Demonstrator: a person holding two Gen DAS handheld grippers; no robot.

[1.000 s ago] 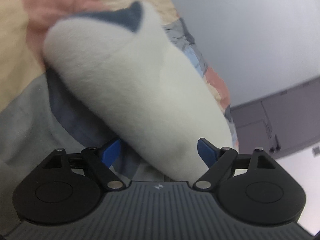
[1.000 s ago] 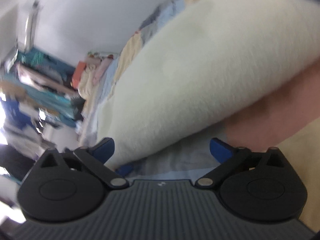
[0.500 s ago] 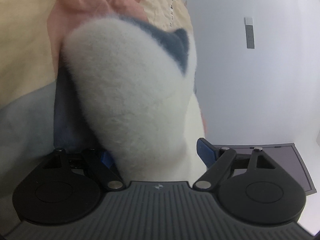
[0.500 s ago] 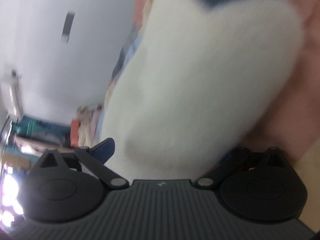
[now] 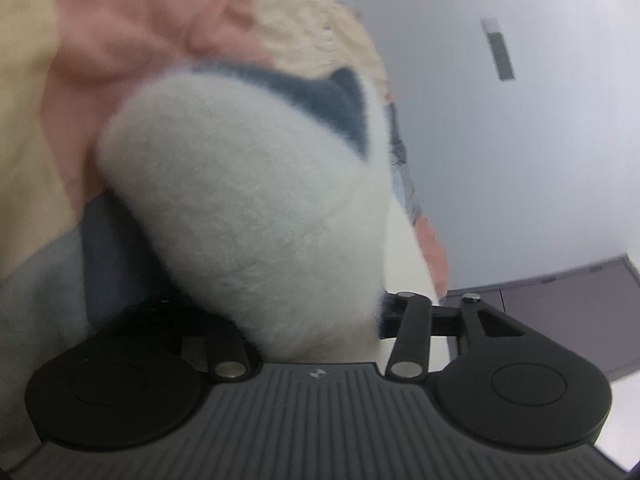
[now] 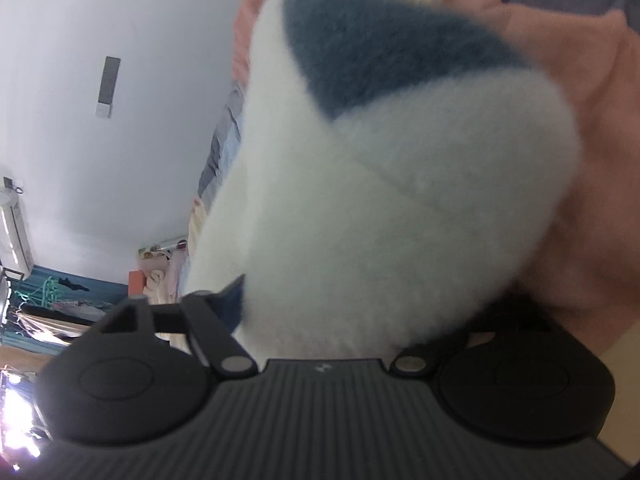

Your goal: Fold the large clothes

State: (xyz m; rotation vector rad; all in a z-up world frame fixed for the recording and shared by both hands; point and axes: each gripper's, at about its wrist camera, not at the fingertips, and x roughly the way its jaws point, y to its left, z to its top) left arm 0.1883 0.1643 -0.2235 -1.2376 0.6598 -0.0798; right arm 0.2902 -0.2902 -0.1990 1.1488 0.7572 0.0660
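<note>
The left gripper is clamped on a fold of the fluffy white garment with its blue patch, above the patchwork bedspread, and the right gripper likewise grips it.

Black ribbed hand-held gripper, silver pivot screws, blue fingertips

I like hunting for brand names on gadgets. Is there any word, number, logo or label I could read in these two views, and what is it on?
No readable words or numbers in either view.
Small pale emblem on the left claw's ribbed black body: a logo mark, no letters legible.
Same emblem on the right claw's body: too small to read.
Grey strip on the white wall: blank or too blurred to tell.
Fluffy white garment: no label visible.
</note>
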